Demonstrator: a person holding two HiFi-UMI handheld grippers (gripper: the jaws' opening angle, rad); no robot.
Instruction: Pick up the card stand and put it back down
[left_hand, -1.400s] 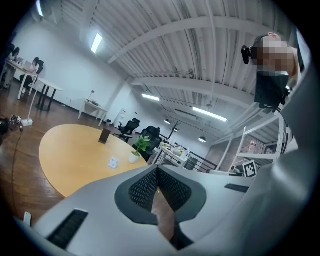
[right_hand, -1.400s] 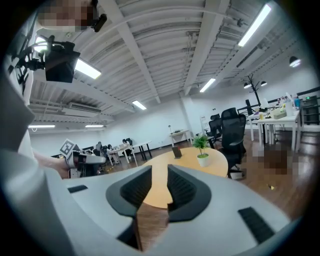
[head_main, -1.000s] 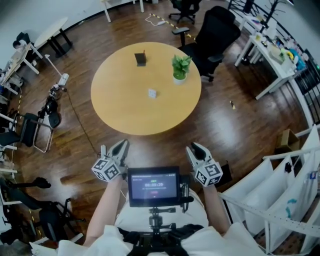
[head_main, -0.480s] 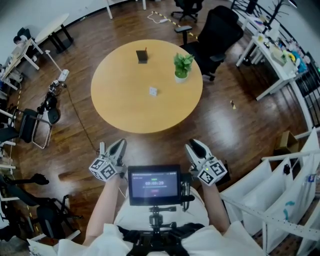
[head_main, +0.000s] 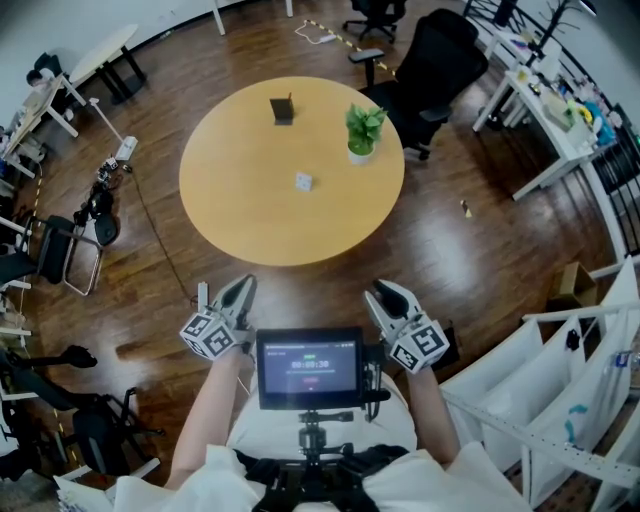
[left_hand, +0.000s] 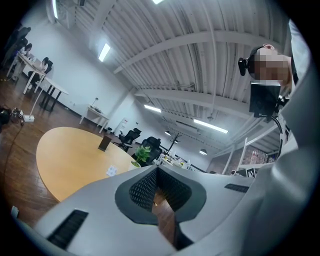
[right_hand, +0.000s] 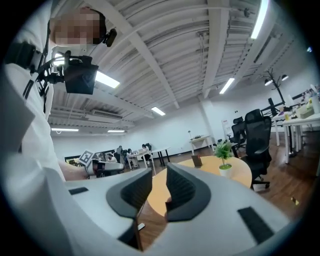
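The card stand (head_main: 282, 109) is a small dark upright piece at the far side of the round wooden table (head_main: 250, 220). It also shows in the left gripper view (left_hand: 104, 143) and the right gripper view (right_hand: 197, 160). Both grippers hang in front of the person, well short of the table's near edge. My left gripper (head_main: 240, 292) has its tips together and holds nothing. My right gripper (head_main: 380, 293) stands partly open, with only floor and table showing between its pads.
A potted plant (head_main: 363, 130) and a small white cube (head_main: 303, 181) also stand on the table. A black office chair (head_main: 430, 70) is behind it, and white desks (head_main: 545, 110) are at the right. A chest-mounted screen (head_main: 308, 365) sits between the arms. Chairs and gear (head_main: 70, 260) are at the left.
The right gripper has lifted a little and shifted slightly inward. The left gripper has stayed put. Nothing on the table has moved.
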